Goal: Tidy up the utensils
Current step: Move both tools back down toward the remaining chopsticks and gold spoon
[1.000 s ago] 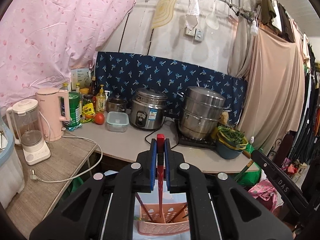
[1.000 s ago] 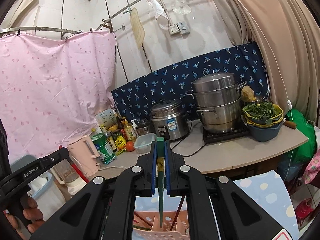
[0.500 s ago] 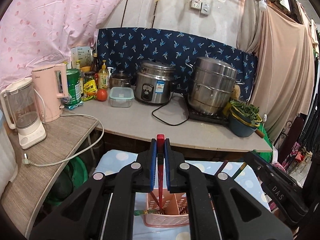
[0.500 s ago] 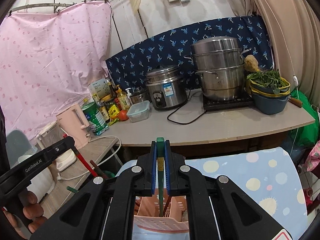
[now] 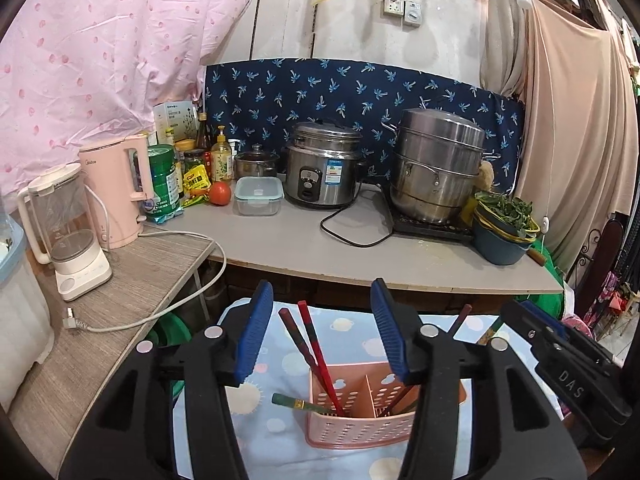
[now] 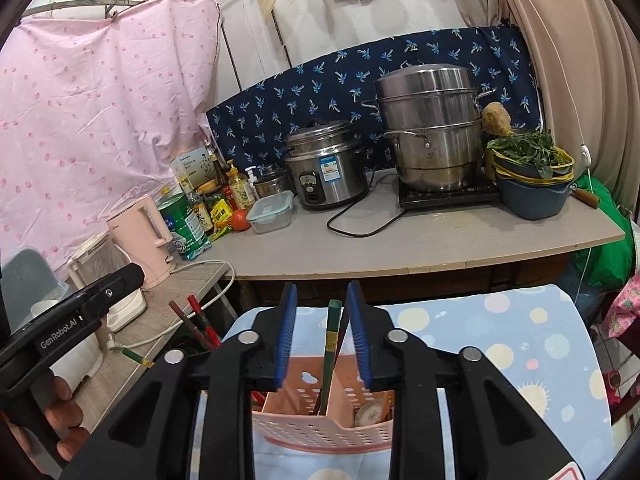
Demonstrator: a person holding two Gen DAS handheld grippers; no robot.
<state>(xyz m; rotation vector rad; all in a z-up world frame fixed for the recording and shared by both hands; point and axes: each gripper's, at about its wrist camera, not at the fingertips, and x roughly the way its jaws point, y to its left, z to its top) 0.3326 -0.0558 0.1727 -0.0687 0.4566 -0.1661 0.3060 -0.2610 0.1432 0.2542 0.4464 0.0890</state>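
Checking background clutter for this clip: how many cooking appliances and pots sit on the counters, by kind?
Electric kettle: 1
Blender: 1
Rice cooker: 1
Stacked steamer pot: 1
Small lidded pot: 1
Induction hob: 1
Total: 6

A: Where does the utensil basket [image 5: 352, 412] sit?
B: On the cloth-covered table [image 5: 280, 364], in front of the counter [image 5: 304, 248].

A: What is in the basket?
B: Two chopsticks [image 5: 310, 340] stand in its left compartment.

A: And along the counter?
B: The kettle [image 5: 116, 192] stands left, the rice cooker [image 5: 324, 170] centre, and the steamer pot [image 5: 438, 164] to the right of the cooker.
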